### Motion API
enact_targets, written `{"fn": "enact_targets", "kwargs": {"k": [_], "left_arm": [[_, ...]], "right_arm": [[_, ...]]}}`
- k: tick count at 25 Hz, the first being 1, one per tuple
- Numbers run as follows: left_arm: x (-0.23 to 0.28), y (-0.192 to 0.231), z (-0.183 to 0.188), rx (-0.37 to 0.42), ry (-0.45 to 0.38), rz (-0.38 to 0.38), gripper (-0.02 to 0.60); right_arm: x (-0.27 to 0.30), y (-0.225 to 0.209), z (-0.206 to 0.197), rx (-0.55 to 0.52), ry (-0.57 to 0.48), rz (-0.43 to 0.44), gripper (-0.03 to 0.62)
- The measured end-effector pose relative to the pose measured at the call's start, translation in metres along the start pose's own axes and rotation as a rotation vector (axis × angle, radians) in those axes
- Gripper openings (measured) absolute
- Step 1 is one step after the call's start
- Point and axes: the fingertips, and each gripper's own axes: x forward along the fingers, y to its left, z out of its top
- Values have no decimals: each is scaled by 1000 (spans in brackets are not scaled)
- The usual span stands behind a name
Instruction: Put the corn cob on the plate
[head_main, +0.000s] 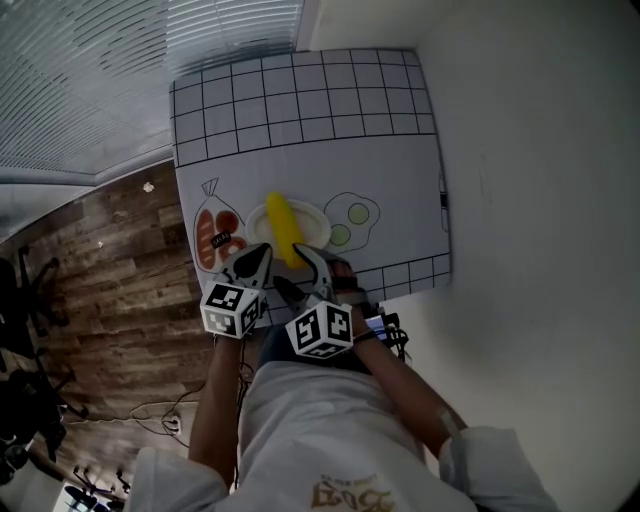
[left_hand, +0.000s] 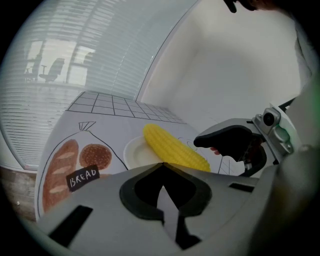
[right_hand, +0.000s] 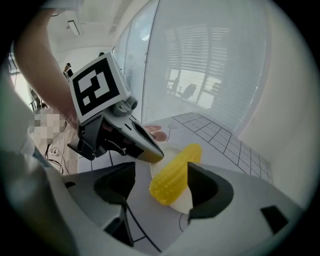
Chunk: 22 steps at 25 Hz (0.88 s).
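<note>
The yellow corn cob (head_main: 283, 228) (left_hand: 175, 148) (right_hand: 175, 175) lies across the small white plate (head_main: 312, 222) (left_hand: 134, 153) (right_hand: 186, 201) on the printed mat. In the right gripper view, my right gripper (head_main: 300, 268) (right_hand: 160, 186) is open at the cob's near end, which lies between the jaws with a gap on the left. My left gripper (head_main: 262, 252) (left_hand: 161, 165) hovers just left of the cob's near end, its jaws meeting with nothing held. Each gripper shows in the other's view, the right gripper (left_hand: 225, 137) and the left gripper (right_hand: 125, 137).
The mat (head_main: 300, 150) carries a drawn bread bag (head_main: 215, 235) left of the plate, drawn fried eggs (head_main: 352, 218) to its right and a black grid at the far end. It lies on a white table (head_main: 530, 200). Wooden floor (head_main: 110, 260) with cables lies to the left.
</note>
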Motion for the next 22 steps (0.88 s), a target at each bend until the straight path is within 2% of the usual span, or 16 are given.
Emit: {"fn": "enact_targets", "kwargs": {"k": [4,13,16,18,19,22], "left_arm": [[-2,0,0,4,-6,-4,5],[-9,-9,19,40,-87,-33,5],[-12,-13,25,19,-108,-45,5],[-17,-15,28,31,-106,-26,6],[-19,-15,32,58,-109,-1,5],[-23,-21,42,127,-116,41,5]], "right_arm": [[-3,-1,-1,21,-5,-10,321],[-20,-18,6,121,-57,-52,321],[-24,-24,0,163,-53,-49,321],[-30,-29,-3,192,-57,-52,310],[-35,-36,-4,202,-70,-71,272],[-58,-65,1,194,-147,-182,61]]}}
